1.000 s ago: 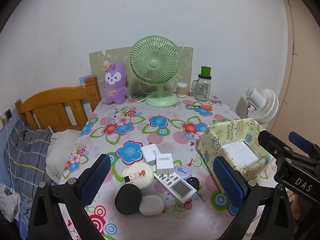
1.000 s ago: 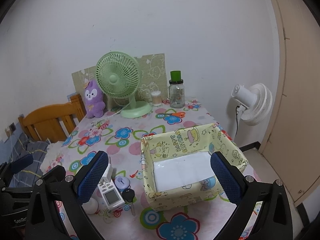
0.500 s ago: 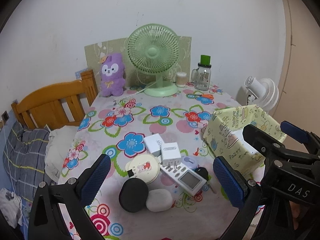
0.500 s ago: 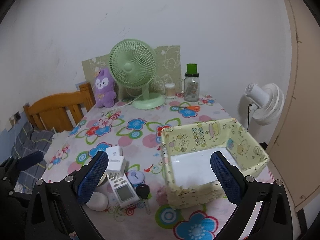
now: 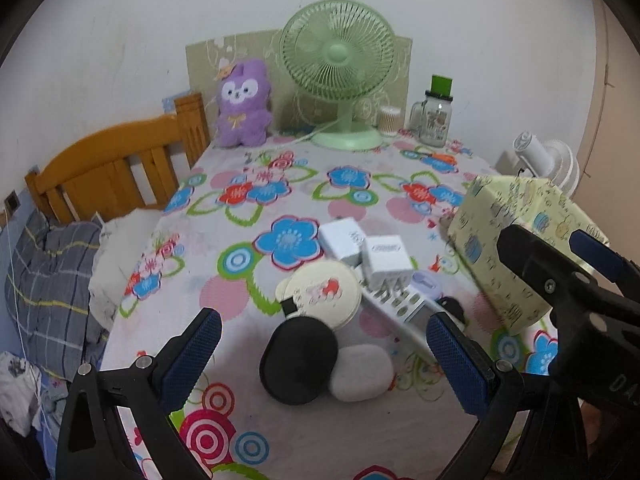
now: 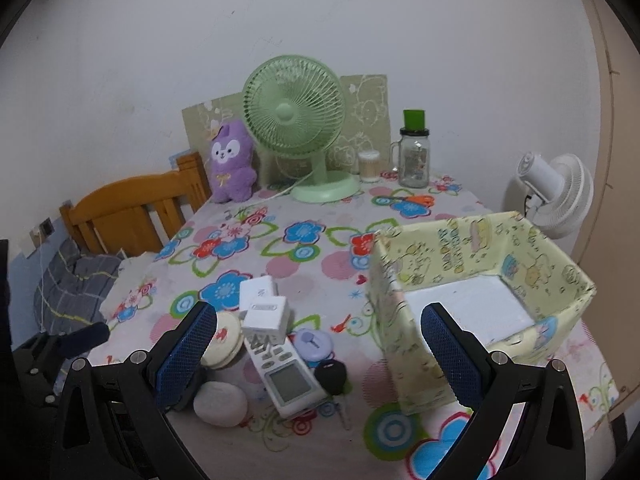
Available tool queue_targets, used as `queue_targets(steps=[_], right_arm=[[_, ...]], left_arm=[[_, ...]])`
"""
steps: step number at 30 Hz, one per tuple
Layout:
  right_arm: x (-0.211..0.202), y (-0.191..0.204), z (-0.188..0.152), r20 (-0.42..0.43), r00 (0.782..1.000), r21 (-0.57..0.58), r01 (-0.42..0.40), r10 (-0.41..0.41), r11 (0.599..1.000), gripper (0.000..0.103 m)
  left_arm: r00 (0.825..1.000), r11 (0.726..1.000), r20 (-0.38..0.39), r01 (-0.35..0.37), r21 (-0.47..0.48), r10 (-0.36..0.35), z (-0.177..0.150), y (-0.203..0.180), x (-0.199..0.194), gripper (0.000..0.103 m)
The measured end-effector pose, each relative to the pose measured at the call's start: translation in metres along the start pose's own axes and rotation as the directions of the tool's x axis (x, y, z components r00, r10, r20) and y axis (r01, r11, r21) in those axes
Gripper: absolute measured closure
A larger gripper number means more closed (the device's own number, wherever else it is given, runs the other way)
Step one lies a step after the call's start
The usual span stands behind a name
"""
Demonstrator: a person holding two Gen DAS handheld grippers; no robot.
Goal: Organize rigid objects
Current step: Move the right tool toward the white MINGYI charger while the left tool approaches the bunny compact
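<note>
A cluster of small rigid objects lies between my left gripper's (image 5: 320, 344) spread fingers: a black round case (image 5: 298, 360) touching a white pebble-shaped case (image 5: 362, 372) at its 3 o'clock, a cream round tin (image 5: 320, 292) just behind at 12, two white plug adapters (image 5: 370, 254) beyond that, and a white remote control (image 5: 404, 312) angled toward 2 o'clock. From my right gripper (image 6: 320, 352), the remote's screen and a black car key (image 6: 331, 376) sit dead centre, a lilac round lid (image 6: 314, 342) just behind them; the yellow cartoon-print box (image 6: 472, 256) stands open at 2 o'clock, its near wall behind the right finger. All rest on a flower-print tablecloth (image 5: 256, 200); a green desk fan (image 5: 338, 60), purple plush toy (image 5: 242, 104) and glass jar (image 5: 434, 118) line the white wall at 12 o'clock, a wooden bed frame (image 5: 116, 168) at 10. Both grippers hover with jaws wide apart, holding and touching nothing.
</note>
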State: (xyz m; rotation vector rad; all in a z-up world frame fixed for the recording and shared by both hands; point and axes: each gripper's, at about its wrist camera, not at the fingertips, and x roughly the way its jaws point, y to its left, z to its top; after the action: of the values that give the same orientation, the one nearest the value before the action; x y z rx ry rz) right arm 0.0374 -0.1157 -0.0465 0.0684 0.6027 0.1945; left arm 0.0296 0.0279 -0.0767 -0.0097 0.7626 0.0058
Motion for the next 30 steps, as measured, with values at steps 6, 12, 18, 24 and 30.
queue_targets(steps=[6,12,18,24,30], right_arm=[[0.011,0.016,-0.013,-0.019,1.000,-0.066,0.008,-0.009,0.998,0.000],[0.020,0.029,-0.026,-0.039,0.999,-0.115,0.006,-0.010,0.993,0.000],[0.037,0.034,-0.037,-0.089,0.996,-0.105,0.000,-0.010,0.994,0.005],[0.054,0.033,-0.041,-0.140,0.990,-0.096,0.015,-0.028,0.995,0.009],[0.075,0.031,-0.039,-0.206,0.977,-0.089,0.033,-0.051,0.995,0.012]], left_arm=[[0.999,1.000,-0.047,0.010,-0.003,-0.010,-0.013,0.005,0.015,0.000],[0.997,0.999,-0.078,0.021,-0.033,-0.024,-0.022,0.014,0.028,0.000],[0.992,0.999,-0.122,0.017,-0.027,-0.020,-0.028,0.018,0.043,0.001],[0.989,1.000,-0.145,0.005,-0.024,-0.009,-0.027,0.021,0.058,0.001],[0.992,0.999,-0.124,-0.009,0.032,0.013,-0.019,0.016,0.066,0.001]])
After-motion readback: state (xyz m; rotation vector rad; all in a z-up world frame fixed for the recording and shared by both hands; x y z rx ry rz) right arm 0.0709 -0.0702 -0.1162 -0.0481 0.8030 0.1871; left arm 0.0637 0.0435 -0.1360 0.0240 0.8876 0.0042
